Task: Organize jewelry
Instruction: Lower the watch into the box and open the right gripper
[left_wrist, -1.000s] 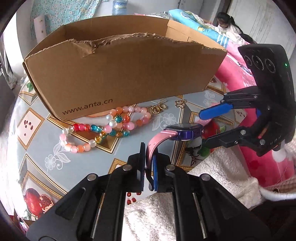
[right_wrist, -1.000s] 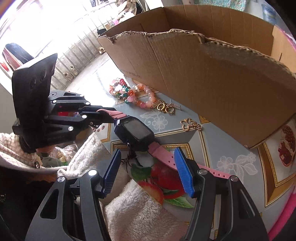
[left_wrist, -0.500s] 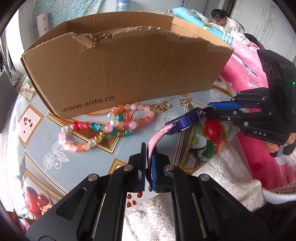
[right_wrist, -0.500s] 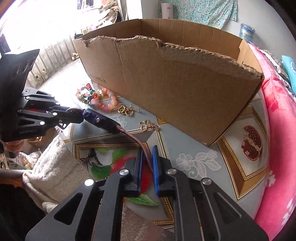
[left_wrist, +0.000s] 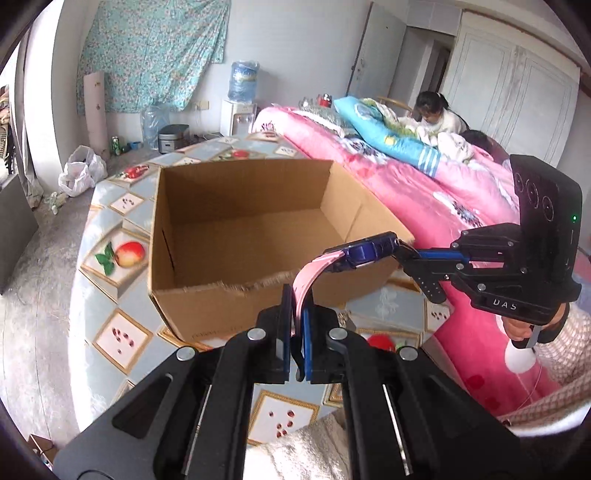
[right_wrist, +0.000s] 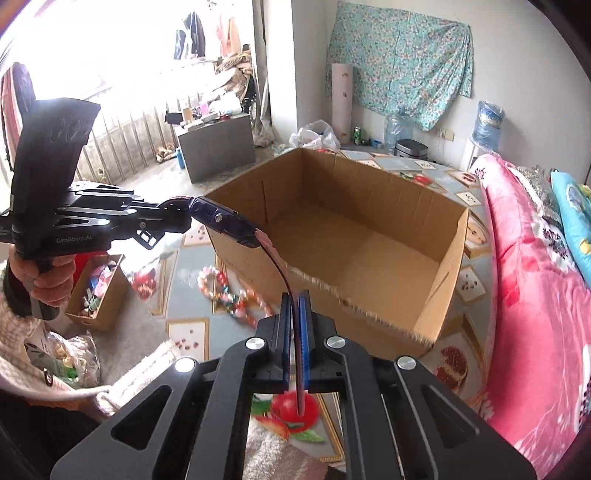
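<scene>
Right now the watch (left_wrist: 369, 253) hangs in the air just over the torn near edge of the cardboard box (left_wrist: 243, 229), stretched between your two claws. Your left claw (left_wrist: 295, 314) is clamped on one pink strap, and your right claw (right_wrist: 295, 317) is clamped on the other strap, with the dark blue watch body between them. Inside, the box looks bare as far as you can see, so I judge nothing has been sorted yet. The bead bracelets (right_wrist: 229, 291) lie on the tabletop (left_wrist: 118, 339) in front of the box, untouched. What is left, by my reading: carry the watch over the rim, let it go inside, then fetch the bracelets and any small pieces hidden from view.
</scene>
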